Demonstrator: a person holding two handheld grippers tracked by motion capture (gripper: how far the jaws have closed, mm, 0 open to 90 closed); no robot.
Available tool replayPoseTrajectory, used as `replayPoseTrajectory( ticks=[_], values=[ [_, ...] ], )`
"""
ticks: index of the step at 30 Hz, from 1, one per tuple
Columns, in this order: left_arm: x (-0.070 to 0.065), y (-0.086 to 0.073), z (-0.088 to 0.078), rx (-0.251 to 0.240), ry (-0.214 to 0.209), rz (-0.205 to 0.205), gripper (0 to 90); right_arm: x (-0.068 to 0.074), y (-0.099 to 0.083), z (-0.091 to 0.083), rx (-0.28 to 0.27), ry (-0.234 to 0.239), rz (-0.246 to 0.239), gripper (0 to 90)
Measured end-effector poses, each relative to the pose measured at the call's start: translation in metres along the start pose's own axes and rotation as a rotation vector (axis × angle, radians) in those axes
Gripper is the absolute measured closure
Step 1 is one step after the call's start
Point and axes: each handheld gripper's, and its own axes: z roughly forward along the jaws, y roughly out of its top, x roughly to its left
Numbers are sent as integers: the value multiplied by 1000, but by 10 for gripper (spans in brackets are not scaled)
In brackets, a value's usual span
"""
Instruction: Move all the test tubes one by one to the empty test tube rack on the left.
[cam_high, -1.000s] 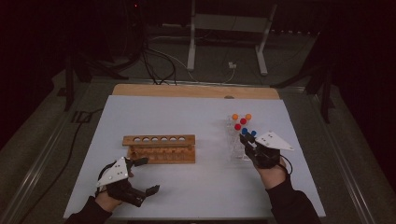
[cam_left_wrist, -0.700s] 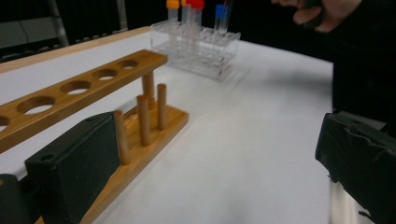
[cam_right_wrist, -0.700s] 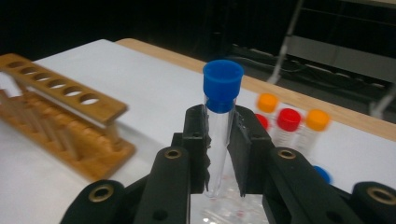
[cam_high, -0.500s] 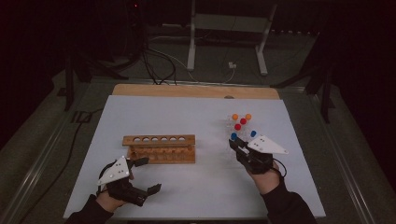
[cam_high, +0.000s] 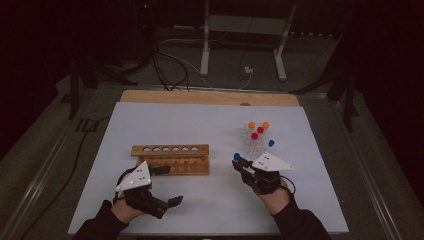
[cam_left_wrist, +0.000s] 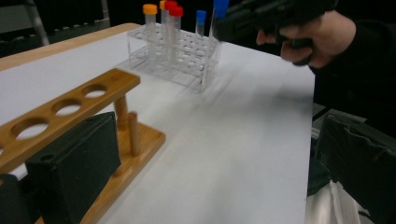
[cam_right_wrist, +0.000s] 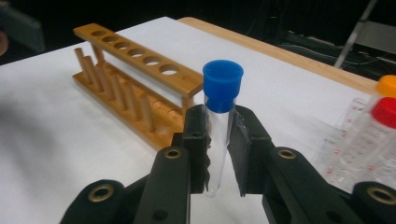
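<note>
Right gripper (cam_right_wrist: 219, 140) clamps a blue-capped tube (cam_right_wrist: 220, 116) upright below its cap — bottom end free for dropping into the wooden rack (cam_high: 171, 158), all holes empty. Tube hangs between the clear rack (cam_high: 256, 145) and the wooden one. Left gripper (cam_high: 162, 184) jaws wide, empty, beside the wooden rack — likely to steady it. Path clear.

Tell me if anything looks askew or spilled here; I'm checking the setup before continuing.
Nothing stands out. The wooden rack sits flat and empty, the clear rack stands upright with capped tubes, and the right tongs hold a blue-capped tube upright. No spills show.
</note>
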Motion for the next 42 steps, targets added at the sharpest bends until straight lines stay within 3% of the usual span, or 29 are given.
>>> replayPoseTrajectory(
  ticks=[7,19,29,42],
  values=[
    [-3,22,20,-12,-46,6,22,11,-1,1,4,47,-18,769],
    [1,48,43,-36,-73,23,85,21,-1,2,11,88,-40,769],
    [2,60,63,-41,-84,37,198,23,0,2,12,101,-43,769],
    [-2,66,88,-30,-107,73,457,24,0,2,15,108,-46,769]
  ],
)
